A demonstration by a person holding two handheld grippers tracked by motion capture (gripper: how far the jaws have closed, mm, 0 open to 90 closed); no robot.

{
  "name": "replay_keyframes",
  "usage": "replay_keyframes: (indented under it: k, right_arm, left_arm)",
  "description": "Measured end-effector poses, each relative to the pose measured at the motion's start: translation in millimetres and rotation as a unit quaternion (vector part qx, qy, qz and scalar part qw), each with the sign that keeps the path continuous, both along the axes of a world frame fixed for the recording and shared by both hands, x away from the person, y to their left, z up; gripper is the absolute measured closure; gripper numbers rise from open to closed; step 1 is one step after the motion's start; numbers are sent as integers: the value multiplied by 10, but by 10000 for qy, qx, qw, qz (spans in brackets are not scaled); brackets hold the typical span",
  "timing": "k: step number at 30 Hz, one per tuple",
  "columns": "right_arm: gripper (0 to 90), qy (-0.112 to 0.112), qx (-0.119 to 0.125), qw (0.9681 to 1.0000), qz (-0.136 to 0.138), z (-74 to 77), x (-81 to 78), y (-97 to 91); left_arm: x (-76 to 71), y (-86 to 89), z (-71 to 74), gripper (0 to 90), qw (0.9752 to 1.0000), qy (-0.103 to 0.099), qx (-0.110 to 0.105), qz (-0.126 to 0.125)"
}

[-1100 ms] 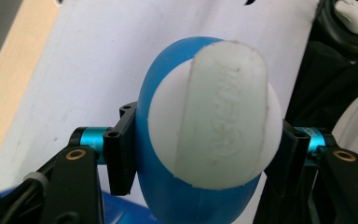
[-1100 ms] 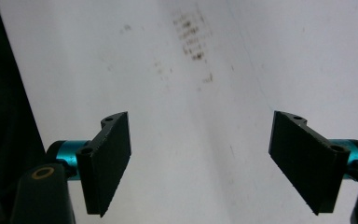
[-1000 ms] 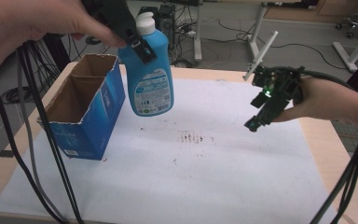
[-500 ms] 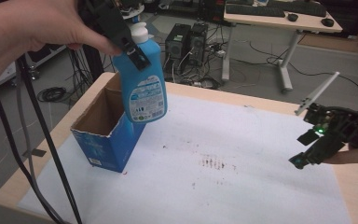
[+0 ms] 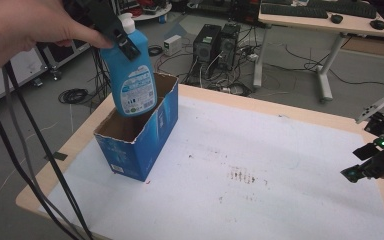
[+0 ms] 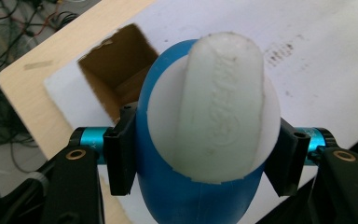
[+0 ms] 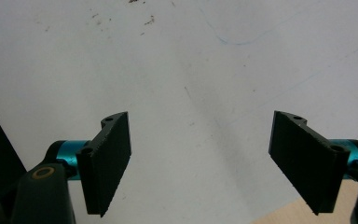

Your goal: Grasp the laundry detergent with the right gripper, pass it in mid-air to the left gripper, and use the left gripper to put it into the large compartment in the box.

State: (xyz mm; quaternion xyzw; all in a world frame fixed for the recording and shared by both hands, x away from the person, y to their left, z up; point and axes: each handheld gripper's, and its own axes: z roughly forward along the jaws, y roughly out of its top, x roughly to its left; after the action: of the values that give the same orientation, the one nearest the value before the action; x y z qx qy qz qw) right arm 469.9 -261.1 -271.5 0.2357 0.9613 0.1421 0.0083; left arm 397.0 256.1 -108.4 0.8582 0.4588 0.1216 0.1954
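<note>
**Blue bottle poised over the open box**

Blue plastic is gripped high up: the bottle (image 5: 131, 75) is clamped just below its white cap (image 6: 223, 102) by the left gripper (image 6: 200, 156), jaws pressed against both sides of the shoulder. It is hung tilted above the open top of the blue cardboard box (image 5: 140, 145), its base dipped to about the level of the rim, so a drop into the box is judged to be the step in hand. The neck hold is probably chosen so that the body can be lowered freely between the box walls. Whether the base is touching the cardboard cannot be told.

Over at the table's far right edge, the right gripper (image 5: 375, 162) is held low above the white sheet (image 5: 280, 165), its jaws spread wide with nothing between them, apparently parked clear of the action.

Much of the box interior is screened by the bottle; what lies inside cannot be made out. The label print is too small to be read, and the left hand (image 5: 25, 30) is cut off by the frame's edge.
</note>
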Motion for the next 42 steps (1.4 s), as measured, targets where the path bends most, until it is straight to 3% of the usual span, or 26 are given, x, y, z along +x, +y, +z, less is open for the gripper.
replay_keyframes:
  k: [7, 17, 21, 22, 29, 30, 42]
  right_arm:
    - [206, -34, 44, 10000, -20, 20, 4, -18]
    - [206, -115, 75, 9999, -98, 60, -52, -119]
    - [206, -131, 46, 9998, -114, 62, -72, -146]
    - [206, -140, 14, 9998, -121, 60, -83, -158]
    - [206, -164, 4, 9997, -170, 63, -103, -181]
    - [206, -194, 0, 9997, -148, 63, -111, -185]
    - [206, -189, 5, 9997, -179, 53, -141, -226]
  left_arm:
    - [57, 94, -174, 379, 9998, 40, 73, 161]
    - [128, 111, -744, 379, 9992, 337, 208, 9]
    - [132, 118, -866, 379, 9989, 421, 211, -8]
    - [131, 118, -1037, 379, 9986, 496, 202, 4]
    - [143, 107, -1329, 379, 9980, 575, 245, 3]
    - [162, 105, -1448, 379, 9976, 623, 293, -1]
    - [183, 64, -1680, 379, 9950, 847, 467, -250]
